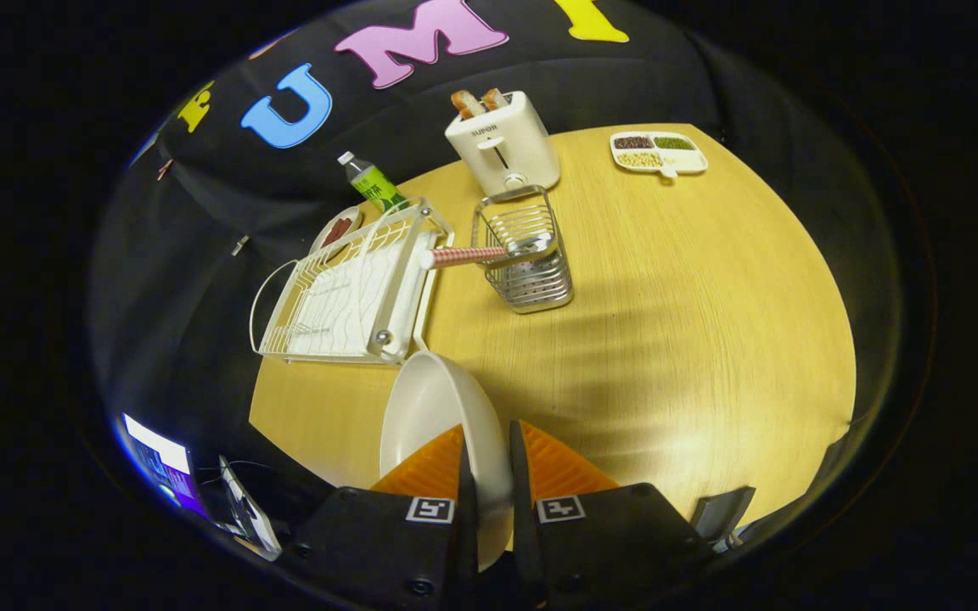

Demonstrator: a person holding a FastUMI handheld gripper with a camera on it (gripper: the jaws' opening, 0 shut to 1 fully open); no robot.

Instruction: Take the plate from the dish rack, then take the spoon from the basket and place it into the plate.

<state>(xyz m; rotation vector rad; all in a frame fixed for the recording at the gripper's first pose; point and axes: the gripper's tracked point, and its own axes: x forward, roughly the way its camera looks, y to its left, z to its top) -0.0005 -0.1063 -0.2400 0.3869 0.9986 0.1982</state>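
Note:
My gripper [487, 441] is shut on the rim of a white plate [434, 407], which hangs tilted above the wooden table, just in front of the dish rack. The white wire dish rack [353, 293] lies beyond the plate, to its left. A spoon [476, 255] with a red-and-white checked handle rests across the top of a metal wire basket [531, 255], its handle pointing toward the rack and its bowl inside the basket. The basket stands well beyond the fingers, right of the rack.
A white toaster [504, 144] with toast stands behind the basket. A green bottle [373, 182] and a small dish [338, 229] sit behind the rack. A divided tray [659, 153] of beans lies at the far right. The round table's edge [837, 339] curves right.

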